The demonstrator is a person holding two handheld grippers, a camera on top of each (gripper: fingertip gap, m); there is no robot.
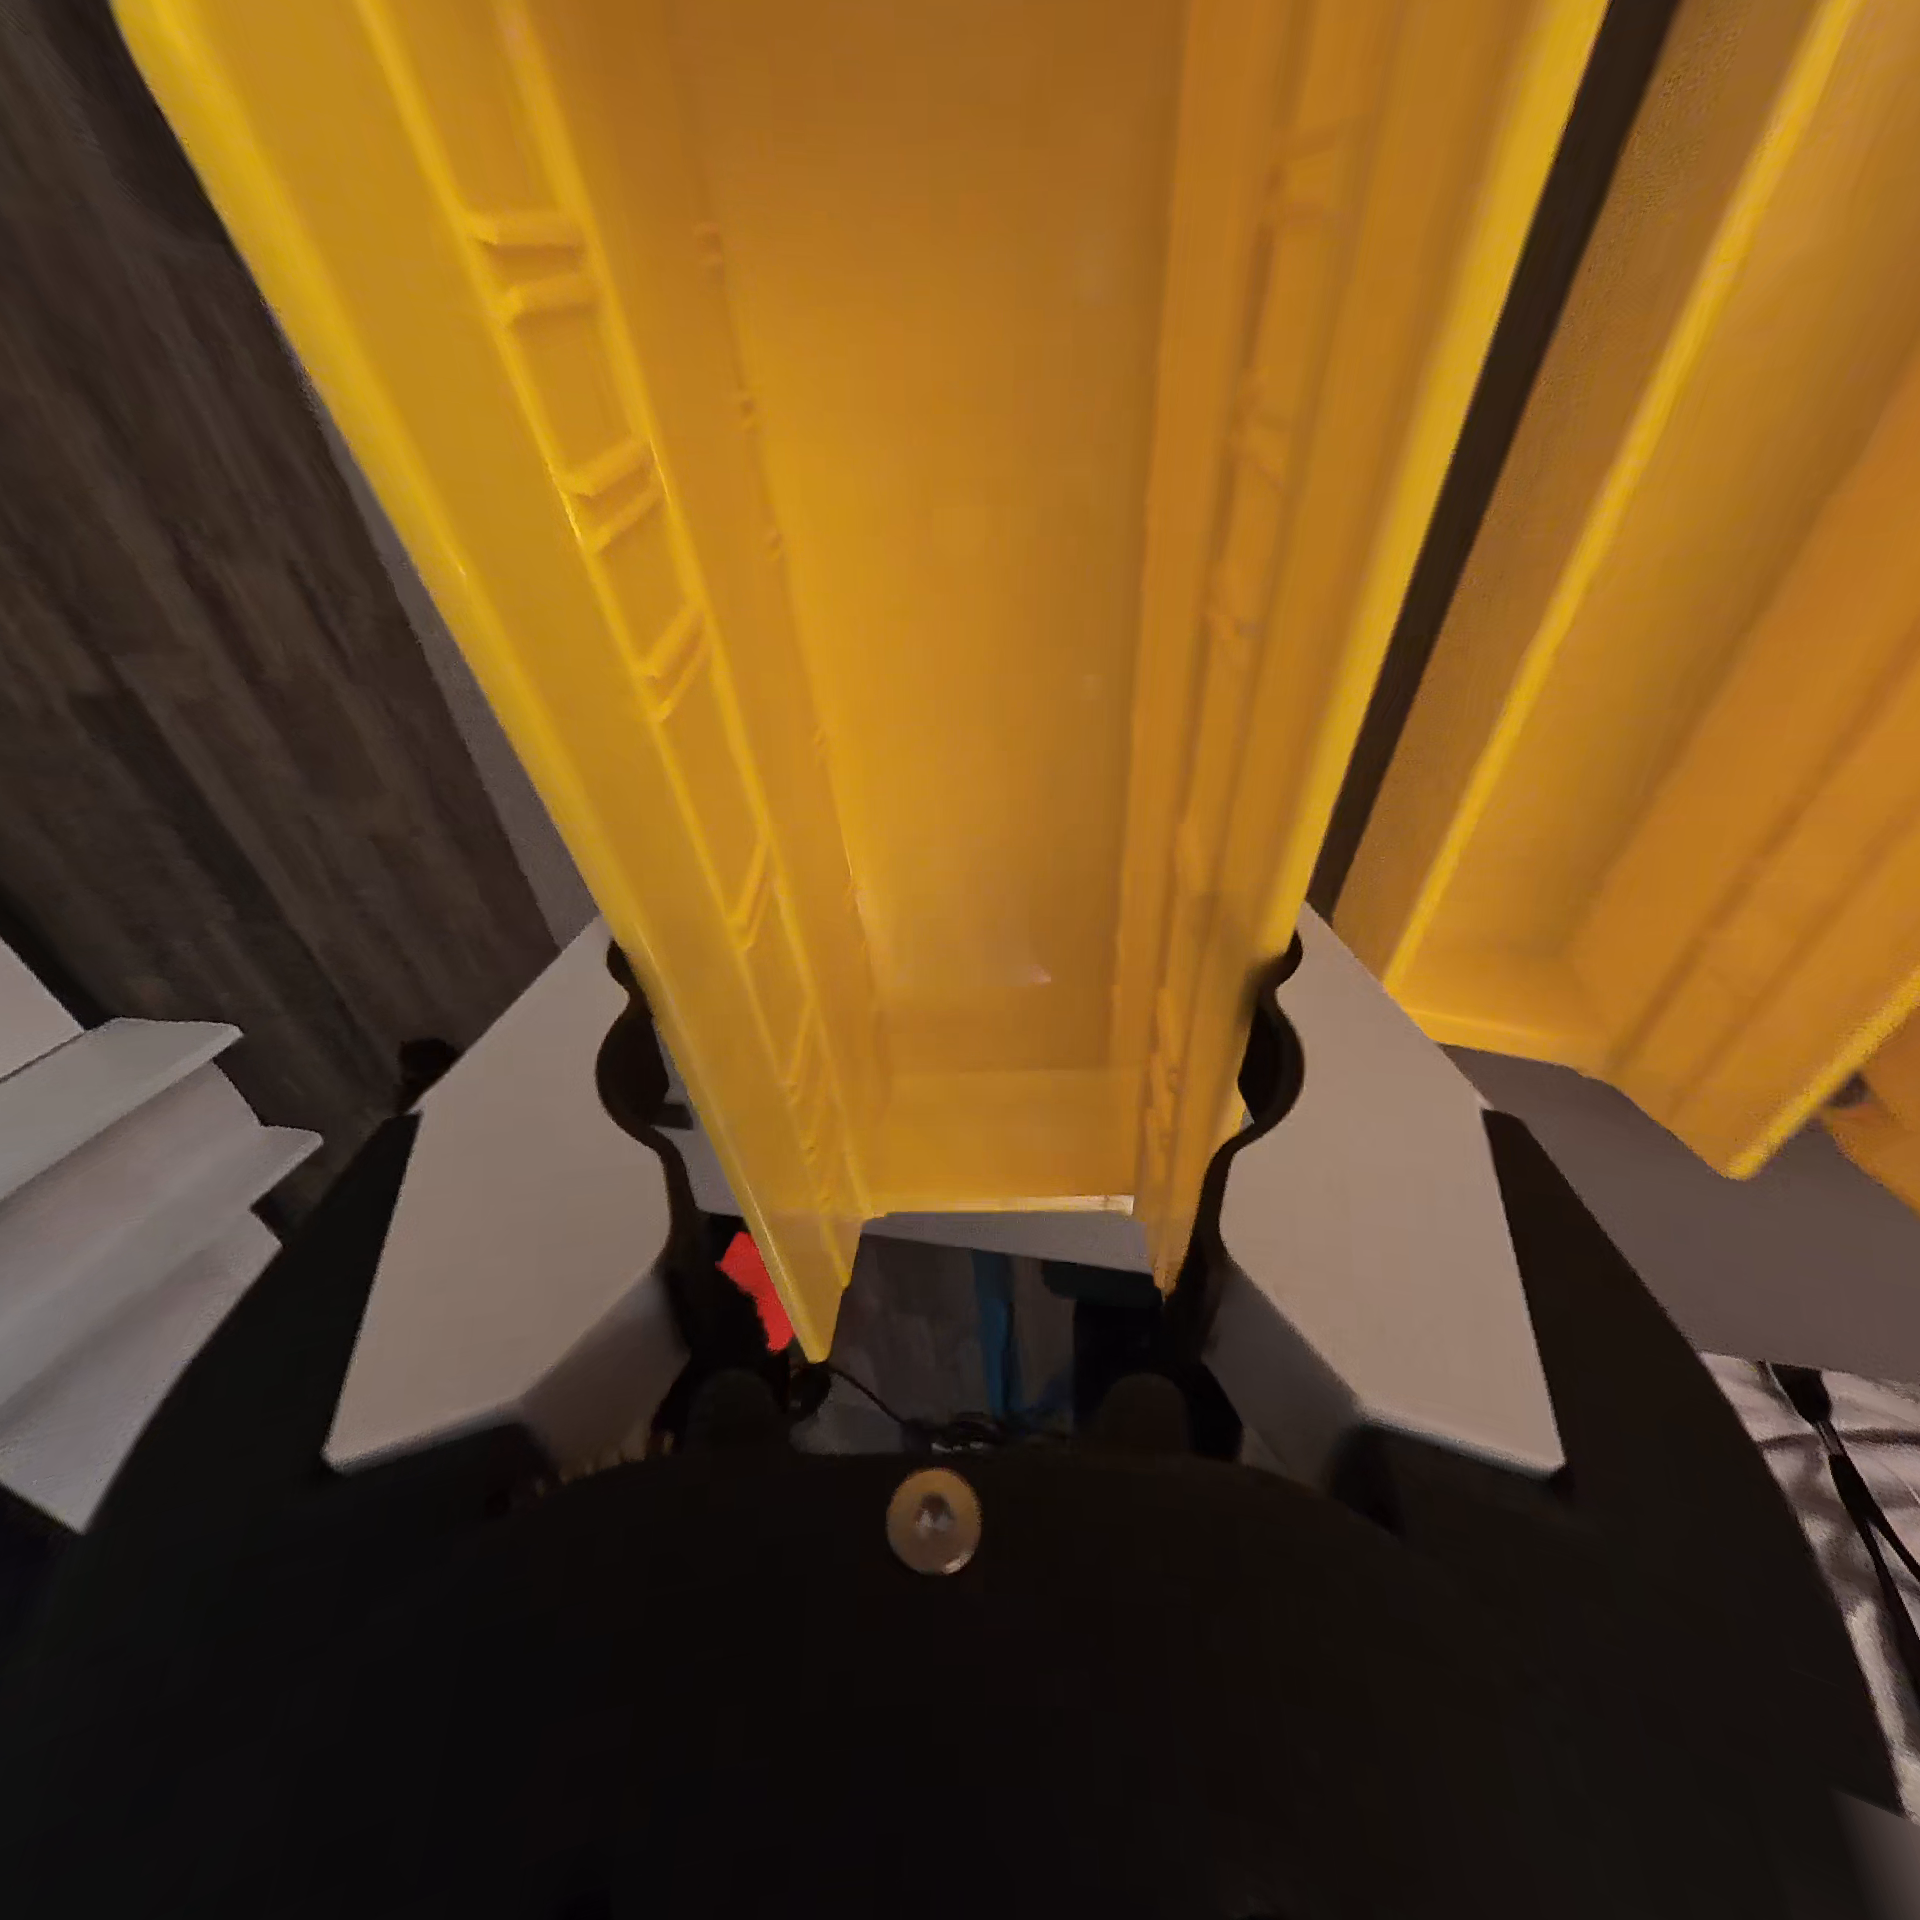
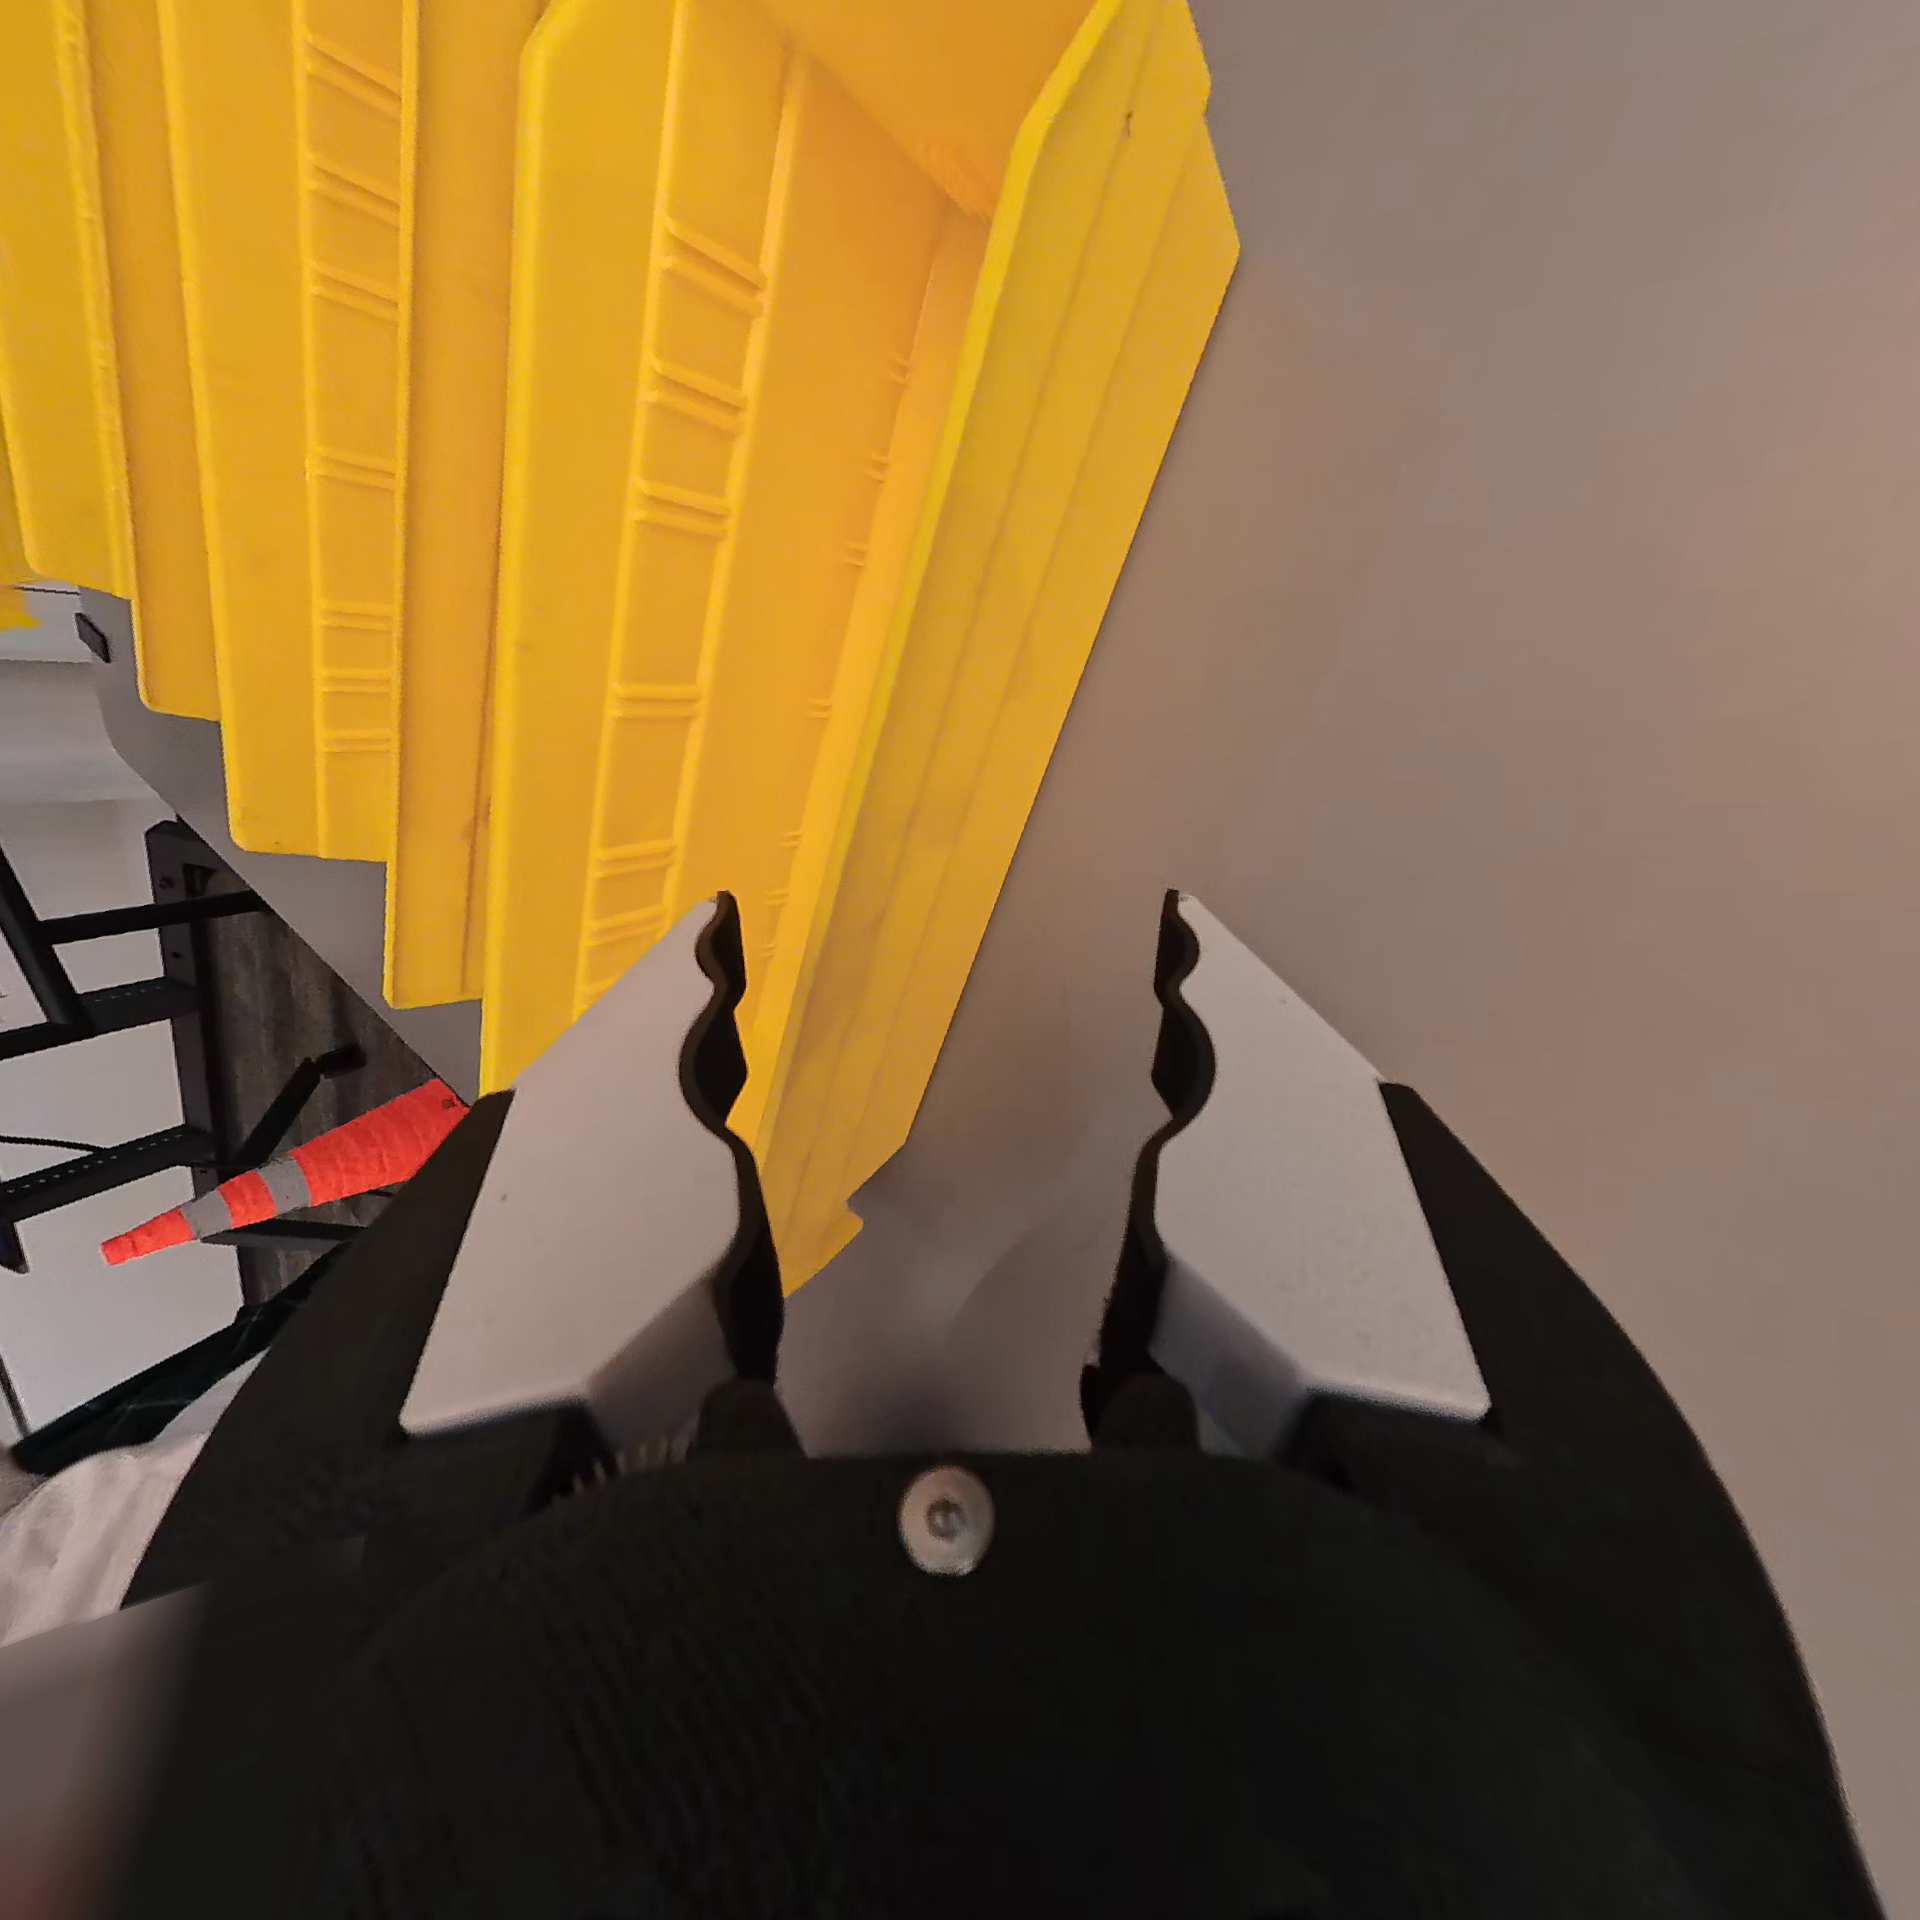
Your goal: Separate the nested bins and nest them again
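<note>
In the left wrist view a long yellow bin (image 1: 966, 582) runs away from me between my left gripper's (image 1: 951, 966) fingers. Both black pads press on its two side rims, so the gripper is shut on it across its width. A second yellow bin (image 1: 1683, 644) lies just to its right, apart from it. In the right wrist view my right gripper (image 2: 951, 904) is open. The outer wall of the nearest yellow bin (image 2: 914, 644) reaches in beside the left pad (image 2: 727, 1039); the right pad (image 2: 1179, 1039) is clear of it. More yellow bins (image 2: 343, 416) stand side by side farther left.
The bins rest on a pale grey table (image 2: 1507, 520). An orange cone with a grey band (image 2: 291, 1184) and a black metal rack (image 2: 104, 1018) show past the table's left edge. Dark wood-look floor (image 1: 156, 623) lies left of the held bin. A grey stepped piece (image 1: 114, 1195) is at the left edge.
</note>
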